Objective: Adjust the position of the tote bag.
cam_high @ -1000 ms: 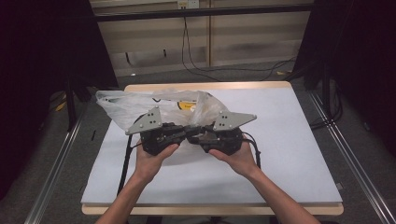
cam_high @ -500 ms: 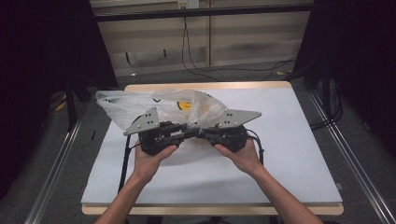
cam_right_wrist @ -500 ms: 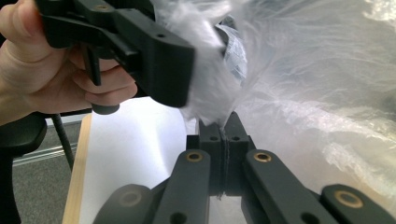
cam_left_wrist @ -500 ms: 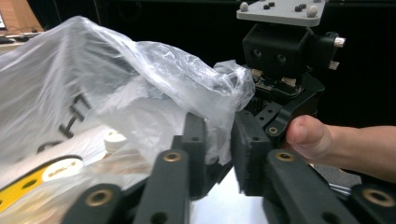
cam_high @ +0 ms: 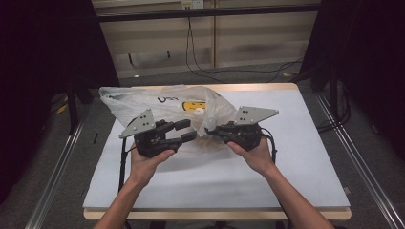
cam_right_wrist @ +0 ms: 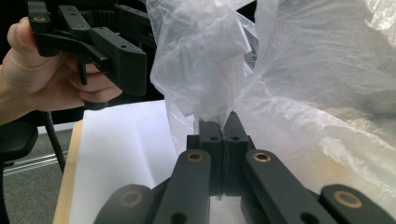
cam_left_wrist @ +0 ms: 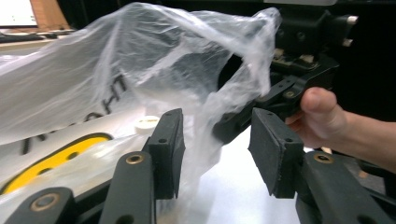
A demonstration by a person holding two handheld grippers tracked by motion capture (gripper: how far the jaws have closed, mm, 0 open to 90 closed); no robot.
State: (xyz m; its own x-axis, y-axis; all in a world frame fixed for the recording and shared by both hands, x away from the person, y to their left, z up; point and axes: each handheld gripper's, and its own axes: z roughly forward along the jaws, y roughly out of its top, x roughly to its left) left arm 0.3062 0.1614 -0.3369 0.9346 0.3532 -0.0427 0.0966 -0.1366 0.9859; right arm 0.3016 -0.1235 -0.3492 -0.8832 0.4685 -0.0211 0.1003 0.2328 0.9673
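A clear plastic bag (cam_high: 157,102) with black lettering and a yellow print lies on the white table (cam_high: 305,162), its mouth toward the person. My right gripper (cam_high: 210,131) is shut on the bag's rim, and in the right gripper view the film (cam_right_wrist: 205,70) rises from between its closed pads (cam_right_wrist: 223,133). My left gripper (cam_high: 187,130) faces it from the left. Its jaws have just been opening and stand apart, with loose film (cam_left_wrist: 205,121) hanging between the pads, which do not press on it. A white cap (cam_left_wrist: 149,123) shows through the bag.
The bag covers the table's far left half. Cables trail from both grippers over the near table. Dark stands and metal rails flank the table on both sides.
The left gripper's jaws have opened and let go of the bag's rim. The right gripper has drawn a little to the right with the rim, so the two grippers now stand apart.
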